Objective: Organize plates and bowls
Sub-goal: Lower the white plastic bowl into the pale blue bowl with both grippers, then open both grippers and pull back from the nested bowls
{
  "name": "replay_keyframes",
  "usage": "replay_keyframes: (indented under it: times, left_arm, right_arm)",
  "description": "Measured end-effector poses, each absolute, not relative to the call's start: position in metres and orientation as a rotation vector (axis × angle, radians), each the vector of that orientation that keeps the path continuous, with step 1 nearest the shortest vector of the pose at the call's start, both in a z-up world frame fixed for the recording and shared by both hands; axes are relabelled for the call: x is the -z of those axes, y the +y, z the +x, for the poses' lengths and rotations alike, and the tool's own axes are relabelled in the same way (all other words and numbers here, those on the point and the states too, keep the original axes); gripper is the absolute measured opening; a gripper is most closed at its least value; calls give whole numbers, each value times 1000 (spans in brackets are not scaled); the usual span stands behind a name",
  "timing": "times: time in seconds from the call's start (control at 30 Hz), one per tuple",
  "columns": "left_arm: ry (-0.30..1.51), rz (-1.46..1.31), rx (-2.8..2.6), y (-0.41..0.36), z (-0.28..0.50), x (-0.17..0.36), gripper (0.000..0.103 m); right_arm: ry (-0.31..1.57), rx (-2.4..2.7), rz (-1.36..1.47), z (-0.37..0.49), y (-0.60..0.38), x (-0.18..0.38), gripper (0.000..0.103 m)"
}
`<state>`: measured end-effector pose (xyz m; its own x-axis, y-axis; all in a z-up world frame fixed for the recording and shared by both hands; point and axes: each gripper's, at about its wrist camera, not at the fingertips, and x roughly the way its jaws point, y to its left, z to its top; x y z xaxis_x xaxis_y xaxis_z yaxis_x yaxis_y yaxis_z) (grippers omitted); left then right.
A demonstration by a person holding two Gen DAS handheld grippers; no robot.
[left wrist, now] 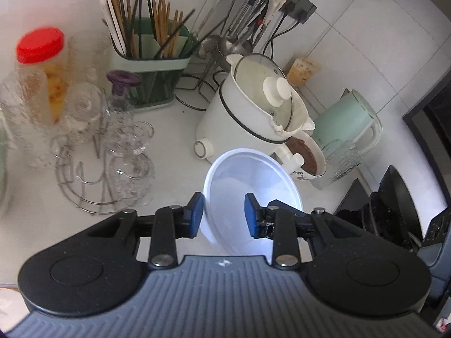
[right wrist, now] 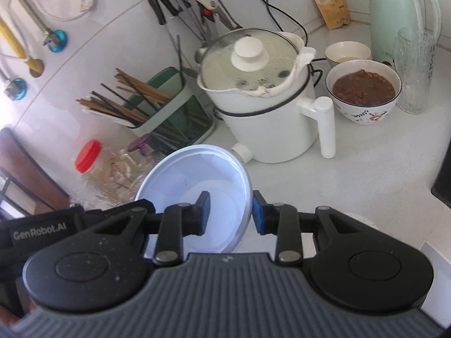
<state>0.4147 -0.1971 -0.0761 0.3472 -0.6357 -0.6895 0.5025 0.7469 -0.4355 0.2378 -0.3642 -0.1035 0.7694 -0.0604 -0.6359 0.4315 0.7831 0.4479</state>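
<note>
White plastic, a wide shallow bowl [left wrist: 253, 194] hangs tilted above the tabletop [left wrist: 174, 129], carried between both tools. The left gripper [left wrist: 224, 214] has its jaws narrow, astride the bowl's near rim; the right gripper [right wrist: 229, 211] does the same on the opposite rim, seen edge-on. Both appear to be pinching it. The bowl is clear of the lidded white pot [right wrist: 267, 112] and the bowl of brown food [right wrist: 363, 90]. No stack or rack for dishes shows, so sorting looks barely begun; setting this bowl down remains.
</note>
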Motion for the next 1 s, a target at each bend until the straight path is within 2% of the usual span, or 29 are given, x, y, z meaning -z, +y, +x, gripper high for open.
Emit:
replay_keyframes:
  times: [0.47, 0.8, 1.0]
  left_arm:
    - [956, -223, 674, -140, 388, 60, 36]
    - [991, -283, 558, -88, 375, 84, 35]
    - [1043, -287, 520, -76, 369, 116, 36]
  right_arm:
    - [674, 218, 610, 220, -319, 83, 34]
    - [766, 127, 556, 233, -277, 100, 34]
    - [840, 107, 530, 236, -263, 126, 34]
